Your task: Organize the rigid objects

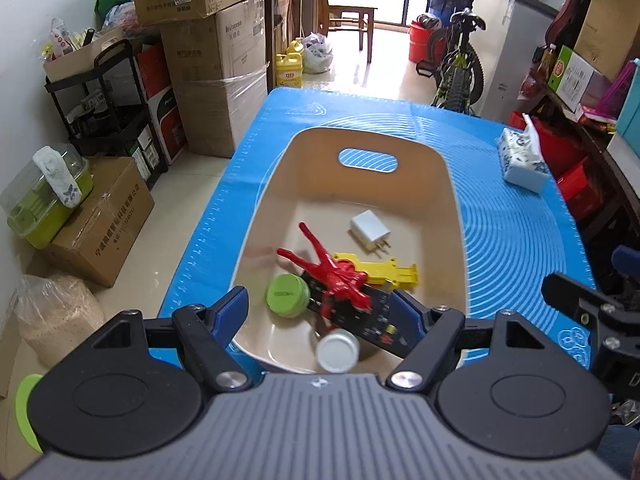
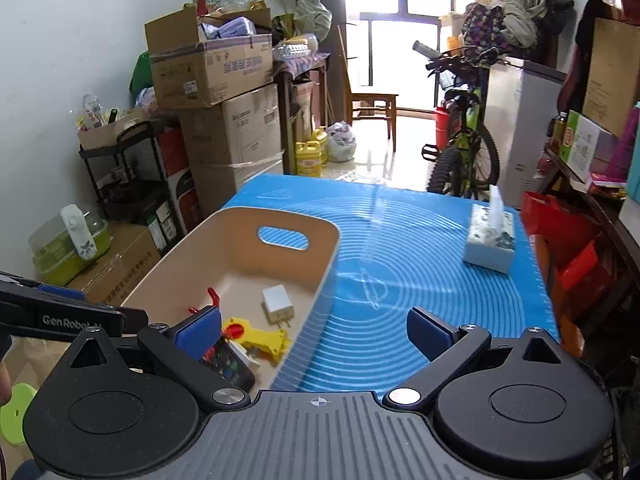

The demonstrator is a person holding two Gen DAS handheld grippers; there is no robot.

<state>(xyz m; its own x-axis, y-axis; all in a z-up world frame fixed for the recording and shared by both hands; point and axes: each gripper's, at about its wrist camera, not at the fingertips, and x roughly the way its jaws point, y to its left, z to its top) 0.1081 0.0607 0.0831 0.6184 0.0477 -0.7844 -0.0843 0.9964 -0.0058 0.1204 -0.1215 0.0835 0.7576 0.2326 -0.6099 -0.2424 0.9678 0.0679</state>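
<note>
Left wrist view: the left gripper (image 1: pixel 320 304) hangs over the near end of a beige bin (image 1: pixel 452 208) that sits on a blue mat (image 1: pixel 520 240), its blue-padded jaws spread wide with nothing between the pads. Inside the bin, from left to right, lie a green round tin (image 1: pixel 287 295), a red clip (image 1: pixel 336 276) resting across a black remote (image 1: pixel 372 320), a white bottle cap (image 1: pixel 338 350) near the front wall, a yellow plastic piece (image 1: pixel 384 272) just behind the remote, and a white charger plug (image 1: pixel 370 232) further back, apart from the rest. Well to the right on the mat stands a tissue box (image 1: pixel 522 162). At the right edge, part of the other gripper shows.

Right wrist view: the bin (image 2: pixel 320 264) sits left of centre, holding the red clip (image 2: pixel 214 296), the yellow piece (image 2: pixel 260 336), the charger plug (image 2: pixel 277 304) and the remote (image 2: pixel 232 368). The right gripper (image 2: pixel 316 332) hovers at the bin's right rim, over bin and mat (image 2: pixel 420 280), jaws wide apart and empty. The tissue box (image 2: pixel 490 240) stands far right.
</note>
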